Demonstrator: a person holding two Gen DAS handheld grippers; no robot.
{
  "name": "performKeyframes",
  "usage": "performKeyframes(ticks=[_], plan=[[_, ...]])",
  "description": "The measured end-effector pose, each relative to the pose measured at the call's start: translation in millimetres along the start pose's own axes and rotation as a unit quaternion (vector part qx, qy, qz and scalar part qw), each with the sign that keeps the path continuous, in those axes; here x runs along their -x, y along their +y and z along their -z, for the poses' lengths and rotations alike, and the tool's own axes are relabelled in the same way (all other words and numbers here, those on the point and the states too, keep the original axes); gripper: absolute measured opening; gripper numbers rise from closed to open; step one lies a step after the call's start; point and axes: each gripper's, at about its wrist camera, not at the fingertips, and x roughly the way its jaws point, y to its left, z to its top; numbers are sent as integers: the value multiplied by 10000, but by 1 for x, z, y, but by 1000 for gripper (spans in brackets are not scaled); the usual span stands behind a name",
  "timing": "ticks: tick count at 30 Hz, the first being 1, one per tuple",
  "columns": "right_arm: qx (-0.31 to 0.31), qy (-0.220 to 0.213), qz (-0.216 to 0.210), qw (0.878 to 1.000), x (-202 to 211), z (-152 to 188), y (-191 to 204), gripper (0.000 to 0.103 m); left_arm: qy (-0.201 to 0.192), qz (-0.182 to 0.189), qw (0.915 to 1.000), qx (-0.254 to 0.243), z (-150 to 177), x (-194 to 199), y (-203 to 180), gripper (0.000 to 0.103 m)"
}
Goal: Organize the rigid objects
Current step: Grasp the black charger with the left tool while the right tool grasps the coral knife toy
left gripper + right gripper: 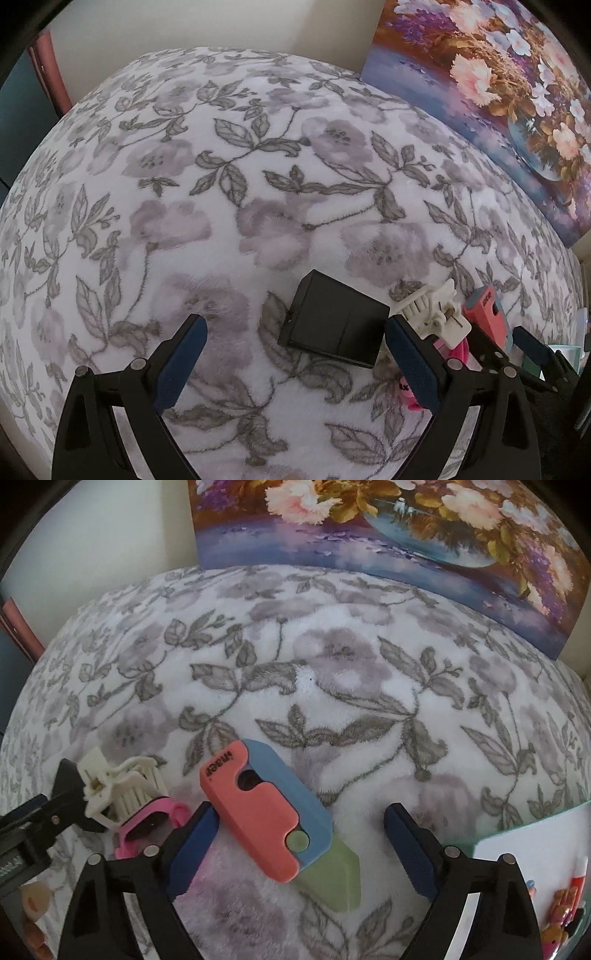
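A flat black box lies on the floral blanket between the fingers of my open left gripper, close to the right finger. A white hair claw clip and a pink object lie just right of it. In the right wrist view my open right gripper straddles a toy knife with a coral and blue handle and a green blade, lying flat on the blanket. The clip and pink object sit to its left. The toy knife also shows in the left wrist view.
A flower painting leans against the wall at the back; it also shows in the right wrist view. A white tray with small colourful items sits at the right. Round beige pieces lie at the lower left.
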Motion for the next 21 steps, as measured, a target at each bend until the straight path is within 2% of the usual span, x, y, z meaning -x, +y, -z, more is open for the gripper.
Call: performKeyframes(ticks=[14,16,20,21], plan=[[216,-75,108,9997,-3,-6,9,89,108,54,9997,-197,1,-8,-7,95],[209,-85,110,9997,-3,-6,9,88,135,109,9997,-188,4,-9,-9,81],[263,-112,70,9996,-2,-5,12,77,102,266,9992,-265,4,-7,-15,66],[274,-124,47,9995,-1,-4,13,75,87,307,9991,-294,5,-6,-17,59]])
